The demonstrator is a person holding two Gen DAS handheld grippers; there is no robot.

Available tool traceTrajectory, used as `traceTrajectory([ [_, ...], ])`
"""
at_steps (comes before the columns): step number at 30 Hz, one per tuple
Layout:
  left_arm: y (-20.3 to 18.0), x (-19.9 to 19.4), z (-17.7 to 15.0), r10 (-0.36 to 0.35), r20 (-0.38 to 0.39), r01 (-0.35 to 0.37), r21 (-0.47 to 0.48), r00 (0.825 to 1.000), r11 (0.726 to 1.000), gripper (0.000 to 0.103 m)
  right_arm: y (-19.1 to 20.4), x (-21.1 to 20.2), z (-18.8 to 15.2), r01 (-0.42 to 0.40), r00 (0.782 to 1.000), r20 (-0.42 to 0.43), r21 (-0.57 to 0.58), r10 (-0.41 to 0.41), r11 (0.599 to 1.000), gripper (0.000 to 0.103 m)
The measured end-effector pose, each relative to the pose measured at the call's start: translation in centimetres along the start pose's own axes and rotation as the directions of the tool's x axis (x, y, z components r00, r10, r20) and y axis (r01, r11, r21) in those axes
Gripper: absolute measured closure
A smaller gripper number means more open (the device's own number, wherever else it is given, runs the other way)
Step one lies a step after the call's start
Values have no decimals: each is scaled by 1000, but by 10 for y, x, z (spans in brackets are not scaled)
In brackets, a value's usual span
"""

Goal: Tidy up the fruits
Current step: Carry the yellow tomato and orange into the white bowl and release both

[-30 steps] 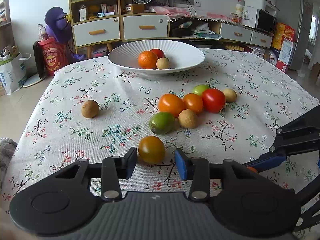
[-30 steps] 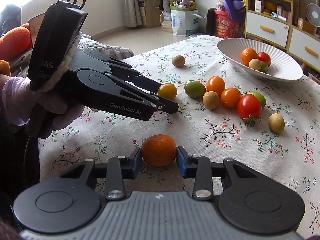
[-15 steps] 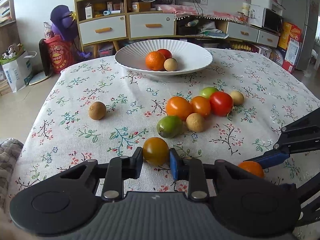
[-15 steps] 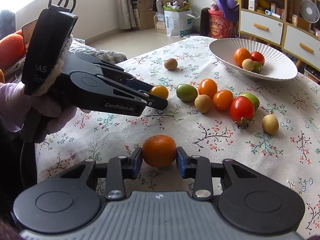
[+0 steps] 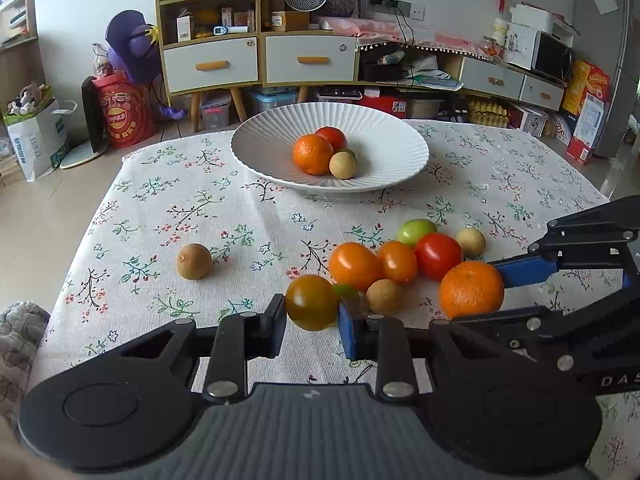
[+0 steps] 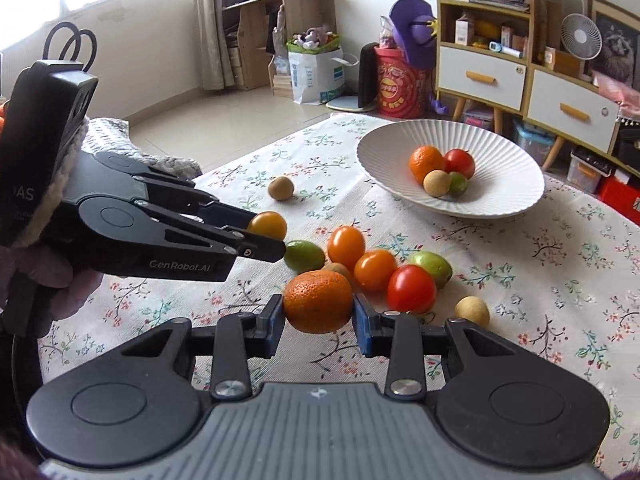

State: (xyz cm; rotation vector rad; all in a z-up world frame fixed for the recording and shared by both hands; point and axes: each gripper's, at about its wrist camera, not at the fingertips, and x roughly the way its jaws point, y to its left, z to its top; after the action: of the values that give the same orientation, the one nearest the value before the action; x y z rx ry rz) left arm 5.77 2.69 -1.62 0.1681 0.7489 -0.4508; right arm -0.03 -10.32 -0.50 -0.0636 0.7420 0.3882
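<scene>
Fruit filled both grippers: the left gripper (image 5: 311, 313) clamped a yellow-orange tomato (image 5: 311, 307) at lower centre of its view, and the right gripper (image 6: 318, 315) squeezed a mandarin (image 6: 318, 301) at lower centre of its own. Loose fruits (image 5: 394, 260) lay clustered mid-frame on the floral tablecloth (image 5: 168, 216); the white bowl (image 5: 264, 140), above centre, held four more.

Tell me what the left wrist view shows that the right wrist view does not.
Only the left wrist view: the grey microwave.
Only the right wrist view: the gloved hand holding the left gripper.
Both: the white ribbed bowl, the yellow-brown tomato in the left gripper, the dimpled orange mandarin in the right gripper.
</scene>
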Motion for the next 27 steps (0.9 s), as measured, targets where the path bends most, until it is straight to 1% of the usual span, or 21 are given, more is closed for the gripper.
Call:
traceTrajectory([
  [8,-6,3,19,4,12,-4,-4,1000,1000,76,-22,4,21,70,997,40,34,-71,997,70],
  [16,-9,11,42,4,29,-4,-14,1000,1000,76,-40,11,43,133,987,79,63,-138,989,70],
  [22,-11,22,57,5,46,-4,-24,999,1000,76,-57,21,55,174,980,76,113,-183,978,70],
  [25,-13,29,63,13,48,-13,-13,999,1000,76,-66,25,60,191,976,75,140,-202,972,70],
  [27,-12,36,66,12,37,-11,-14,999,1000,76,-72,28,63,196,975,74,165,-210,967,70],
])
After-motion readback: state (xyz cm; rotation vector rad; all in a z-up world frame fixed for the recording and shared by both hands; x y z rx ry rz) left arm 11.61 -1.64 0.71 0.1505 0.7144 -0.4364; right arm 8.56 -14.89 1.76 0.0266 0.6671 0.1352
